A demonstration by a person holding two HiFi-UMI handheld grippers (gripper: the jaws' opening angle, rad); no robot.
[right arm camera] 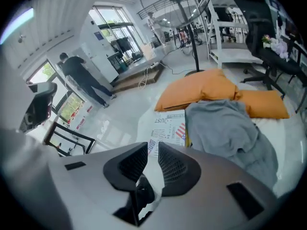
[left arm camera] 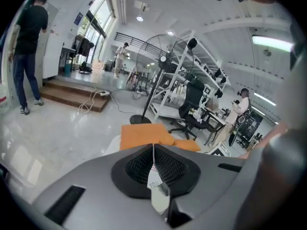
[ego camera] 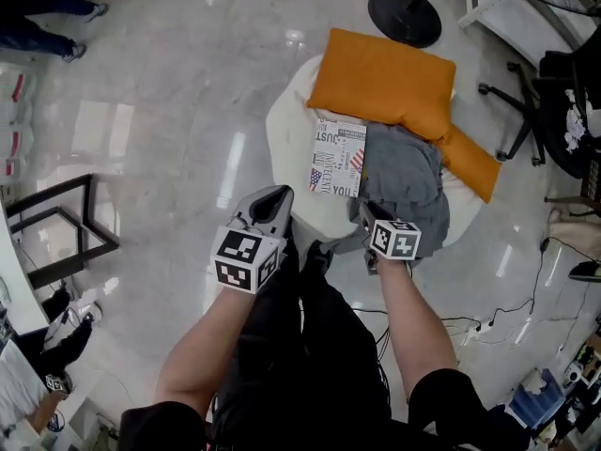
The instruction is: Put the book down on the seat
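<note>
The left gripper point(ego camera: 278, 197) hangs by the near edge of the white seat point(ego camera: 282, 130). Its fingers point(left arm camera: 139, 164) are clenched on a small printed paper slip point(left arm camera: 154, 182), and it cannot be told what that slip belongs to. Just to its right the book point(ego camera: 338, 158) lies flat on the seat, its far edge touching the orange cushion point(ego camera: 385, 78) and its right edge beside or slightly under the grey garment point(ego camera: 404, 172). Further right, the right gripper point(ego camera: 368, 216) hovers over the seat's near side, close to the garment. Its fingers point(right arm camera: 129, 164) are released, with a narrow gap between them and nothing in it. The book appears to be set down already, so the placing step looks finished. The next move probably calls only for drawing both grippers back without dragging the book or garment.
</note>
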